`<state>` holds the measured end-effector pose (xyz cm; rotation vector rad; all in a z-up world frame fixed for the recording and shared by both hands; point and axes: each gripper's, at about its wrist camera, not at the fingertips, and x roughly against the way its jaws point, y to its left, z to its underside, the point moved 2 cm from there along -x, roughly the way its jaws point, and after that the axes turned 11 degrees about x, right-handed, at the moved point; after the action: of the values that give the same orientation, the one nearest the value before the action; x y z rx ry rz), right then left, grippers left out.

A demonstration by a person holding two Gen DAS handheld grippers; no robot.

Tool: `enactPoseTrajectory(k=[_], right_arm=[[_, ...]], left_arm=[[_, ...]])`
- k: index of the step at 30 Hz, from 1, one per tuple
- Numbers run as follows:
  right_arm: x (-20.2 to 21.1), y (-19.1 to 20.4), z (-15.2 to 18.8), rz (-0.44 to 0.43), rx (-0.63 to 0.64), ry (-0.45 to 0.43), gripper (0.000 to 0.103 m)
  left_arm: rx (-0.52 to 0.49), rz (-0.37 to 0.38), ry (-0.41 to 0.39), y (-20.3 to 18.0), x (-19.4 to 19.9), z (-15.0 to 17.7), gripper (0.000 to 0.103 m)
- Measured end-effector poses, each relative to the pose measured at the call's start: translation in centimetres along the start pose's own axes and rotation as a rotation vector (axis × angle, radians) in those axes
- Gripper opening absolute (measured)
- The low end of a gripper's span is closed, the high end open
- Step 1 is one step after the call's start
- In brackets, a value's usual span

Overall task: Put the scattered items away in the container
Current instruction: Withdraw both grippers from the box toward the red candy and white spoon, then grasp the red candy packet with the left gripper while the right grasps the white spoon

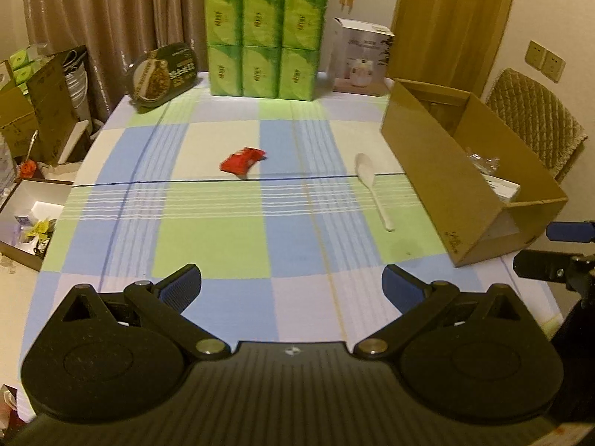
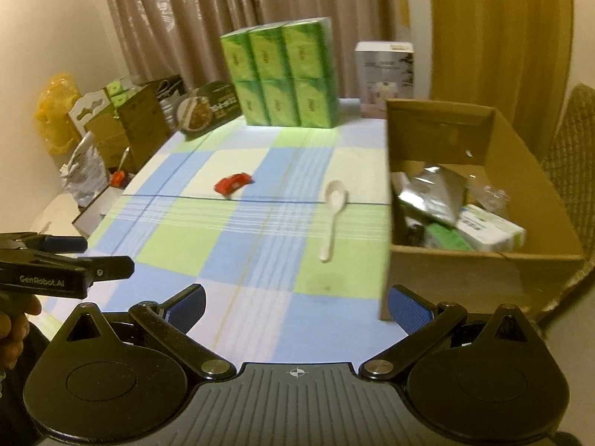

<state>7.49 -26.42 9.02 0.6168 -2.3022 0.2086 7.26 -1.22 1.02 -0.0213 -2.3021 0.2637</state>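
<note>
Both grippers spread wide and empty above the checked tablecloth (image 1: 208,200).

The left gripper (image 1: 292,288) and right gripper (image 2: 295,306) are held with blue ribbed pads parted, nothing touched. The open cardboard box (image 2: 483,271) is set at the table's right edge, packets inside. A white plastic spoon (image 2: 333,210) lies just beside it; a crumpled red wrapper (image 1: 241,161) lies mid-table, well apart. Stacked green tissue packs (image 1: 262,42) are placed behind.

At the top centre I see a stacked green tissue pack (image 1: 266,42) on the checked tablecloth (image 1: 208,234). A dark oval food tray (image 1: 163,72) leans upper left, a white appliance box (image 1: 362,61) upper right, beige curtains (image 1: 111,11) behind.
</note>
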Motion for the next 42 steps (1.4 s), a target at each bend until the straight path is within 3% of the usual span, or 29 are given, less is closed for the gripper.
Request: enactPoseTrajectory(k=[12, 22, 36, 42], right_arm=[[-7.8, 2.8, -3.1, -0.031, 0.047, -0.037, 0.101], [-16.0, 0.9, -4.8, 0.041, 0.057, -0.043, 0.100], [-24.4, -3.7, -5.8, 0.185, 0.070, -0.020, 0.071], [-26.4, -4.9, -5.9, 0.224, 0.046, -0.003, 0.068]], left_arm=[[-0.001, -0.021, -0.021, 5.0, -4.9, -3.2, 0.102], [-0.077, -0.033, 0.036, 6.9, -12.0, -6.5, 0.102], [-0.181, 0.025, 0.032, 5.9, -20.3, -10.4, 0.102], [-0.210, 0.063, 0.022, 5.5, -22.6, -11.2, 0.102]])
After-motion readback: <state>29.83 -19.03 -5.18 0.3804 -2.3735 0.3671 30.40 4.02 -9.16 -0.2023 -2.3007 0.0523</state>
